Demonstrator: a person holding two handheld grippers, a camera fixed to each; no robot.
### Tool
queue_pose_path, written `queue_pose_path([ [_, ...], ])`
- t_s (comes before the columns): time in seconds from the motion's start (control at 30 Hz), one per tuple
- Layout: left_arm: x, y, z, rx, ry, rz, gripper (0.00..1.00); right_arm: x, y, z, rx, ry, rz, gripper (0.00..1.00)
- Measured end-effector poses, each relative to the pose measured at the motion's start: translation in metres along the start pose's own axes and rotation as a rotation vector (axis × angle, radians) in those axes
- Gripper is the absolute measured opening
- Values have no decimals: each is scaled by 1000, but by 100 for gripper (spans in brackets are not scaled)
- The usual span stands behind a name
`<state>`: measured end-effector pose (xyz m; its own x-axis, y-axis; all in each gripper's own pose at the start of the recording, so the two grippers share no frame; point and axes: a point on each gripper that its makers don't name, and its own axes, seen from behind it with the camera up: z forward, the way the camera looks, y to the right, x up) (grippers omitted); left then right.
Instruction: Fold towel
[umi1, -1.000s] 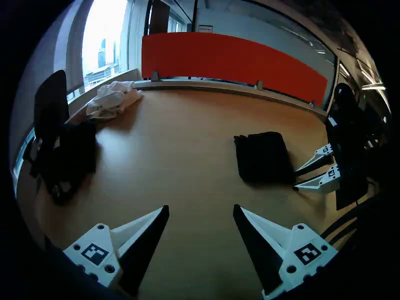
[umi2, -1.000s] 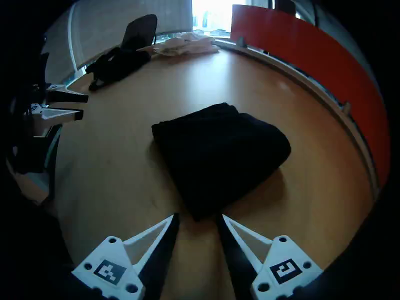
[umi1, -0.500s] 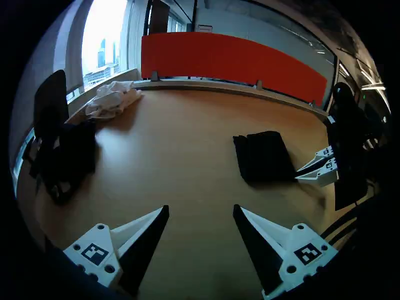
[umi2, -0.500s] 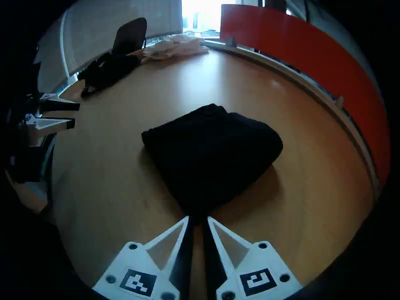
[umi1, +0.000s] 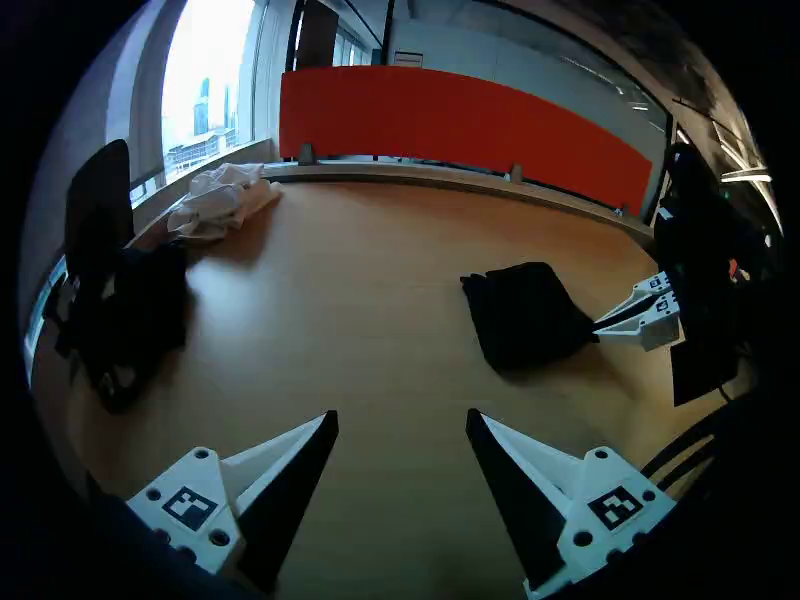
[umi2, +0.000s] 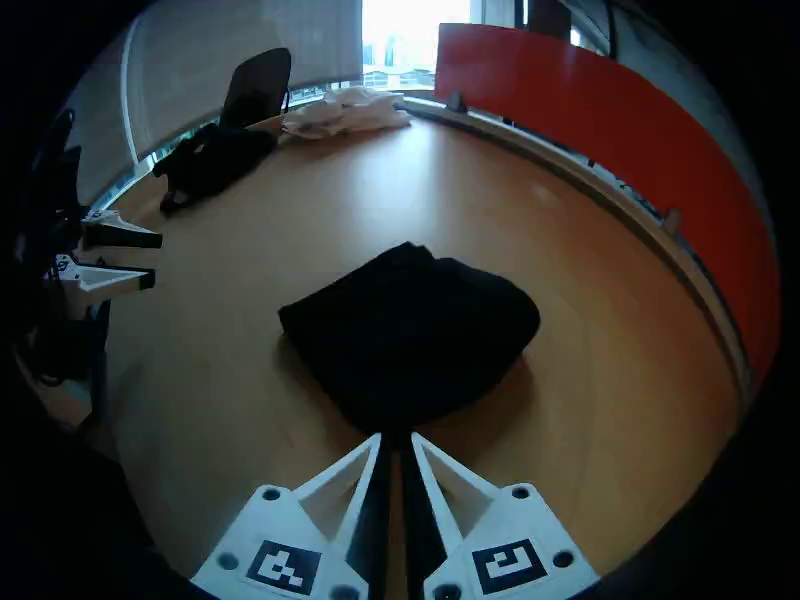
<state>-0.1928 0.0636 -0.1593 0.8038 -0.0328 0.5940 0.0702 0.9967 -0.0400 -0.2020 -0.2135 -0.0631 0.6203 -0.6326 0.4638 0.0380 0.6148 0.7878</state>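
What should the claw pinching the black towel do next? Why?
Probably lift it a little: the right claw looks shut on the near corner of the black towel, which rests on the table; the left claw is open, apart.

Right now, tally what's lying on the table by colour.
Black: 2 (folded towel, bag)
White: 1 (crumpled cloth heap)
Total: 3
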Motion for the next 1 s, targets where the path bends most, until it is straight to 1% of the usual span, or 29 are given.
queue_pose_path([
  [0.1, 3, 1, 1, -3, 4, 2, 95, 14, 7, -5, -11, 10, -16, 6],
  [0.47, 18, 6, 3, -19, 31, 8, 95, 82, 34, -30, -46, 79, -106, 6],
  [0.73, 28, 10, 3, -28, 48, 21, 95, 125, 48, -53, -67, 124, -154, 6],
  [0.87, 33, 12, 4, -33, 55, 24, 95, 139, 54, -65, -75, 141, -170, 6],
  [1.0, 36, 14, 5, -38, 58, 27, 95, 143, 63, -75, -89, 142, -179, 6],
])
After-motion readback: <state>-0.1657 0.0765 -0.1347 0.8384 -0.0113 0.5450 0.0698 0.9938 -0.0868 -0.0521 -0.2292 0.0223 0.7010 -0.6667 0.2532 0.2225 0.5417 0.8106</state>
